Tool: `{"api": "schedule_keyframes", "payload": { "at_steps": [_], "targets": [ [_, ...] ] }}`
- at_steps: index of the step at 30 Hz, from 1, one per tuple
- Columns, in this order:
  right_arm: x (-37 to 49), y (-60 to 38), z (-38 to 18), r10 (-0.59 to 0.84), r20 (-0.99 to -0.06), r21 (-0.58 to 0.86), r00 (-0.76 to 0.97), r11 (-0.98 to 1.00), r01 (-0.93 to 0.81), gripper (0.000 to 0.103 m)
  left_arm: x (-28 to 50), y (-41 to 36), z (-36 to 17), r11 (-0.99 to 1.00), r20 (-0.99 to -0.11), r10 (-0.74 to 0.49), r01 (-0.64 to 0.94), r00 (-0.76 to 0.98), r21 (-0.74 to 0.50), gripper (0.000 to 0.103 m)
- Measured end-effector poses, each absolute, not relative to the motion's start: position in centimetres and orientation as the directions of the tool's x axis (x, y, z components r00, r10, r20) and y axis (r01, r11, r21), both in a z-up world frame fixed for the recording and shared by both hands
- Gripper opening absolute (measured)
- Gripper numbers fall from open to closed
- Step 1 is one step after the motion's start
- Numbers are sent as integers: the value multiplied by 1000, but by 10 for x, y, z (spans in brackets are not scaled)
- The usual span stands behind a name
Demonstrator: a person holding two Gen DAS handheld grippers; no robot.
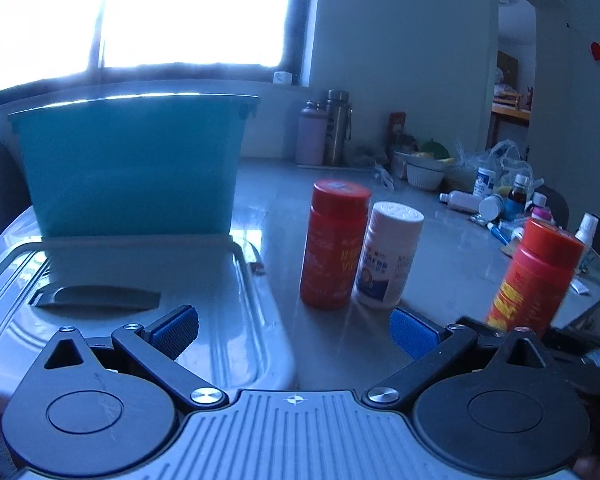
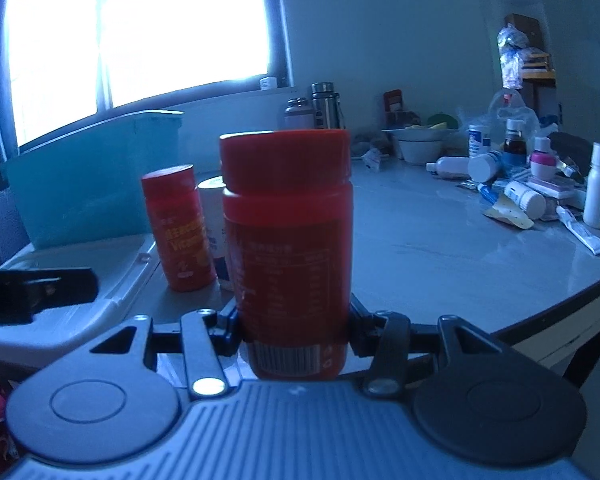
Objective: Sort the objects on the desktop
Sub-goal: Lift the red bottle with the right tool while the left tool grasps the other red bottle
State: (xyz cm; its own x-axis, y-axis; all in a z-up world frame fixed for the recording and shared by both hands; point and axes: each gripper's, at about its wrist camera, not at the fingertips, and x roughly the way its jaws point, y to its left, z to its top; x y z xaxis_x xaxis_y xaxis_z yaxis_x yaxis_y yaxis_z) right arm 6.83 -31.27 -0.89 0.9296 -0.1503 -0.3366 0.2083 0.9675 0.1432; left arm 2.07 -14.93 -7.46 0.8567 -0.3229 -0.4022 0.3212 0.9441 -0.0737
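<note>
Nearest the right wrist camera, a red bottle is clamped upright in the right gripper, its jaws pressed against both sides. Beside it, the left gripper is held spread wide with nothing between its blue pads — one of them over a grey lid. Just beyond, a second red bottle and a white bottle are seen standing upright, touching, on the table. Behind the lid stands a teal bin; farther right, scattered bottles and tubes are piled.

The white bottle hides mostly behind the held red bottle at nine o'clock — its label unreadable — and the small bottles at two o'clock blur together.
</note>
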Motion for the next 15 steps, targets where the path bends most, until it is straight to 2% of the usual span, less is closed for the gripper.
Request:
{"api": "schedule_keyframes", "payload": {
  "at_steps": [15],
  "targets": [
    [72,-309,-9,-162,-346,129,924,967,218,50,54,-169,-82,934,-399,-347,350,849,-68,103]
  ]
}}
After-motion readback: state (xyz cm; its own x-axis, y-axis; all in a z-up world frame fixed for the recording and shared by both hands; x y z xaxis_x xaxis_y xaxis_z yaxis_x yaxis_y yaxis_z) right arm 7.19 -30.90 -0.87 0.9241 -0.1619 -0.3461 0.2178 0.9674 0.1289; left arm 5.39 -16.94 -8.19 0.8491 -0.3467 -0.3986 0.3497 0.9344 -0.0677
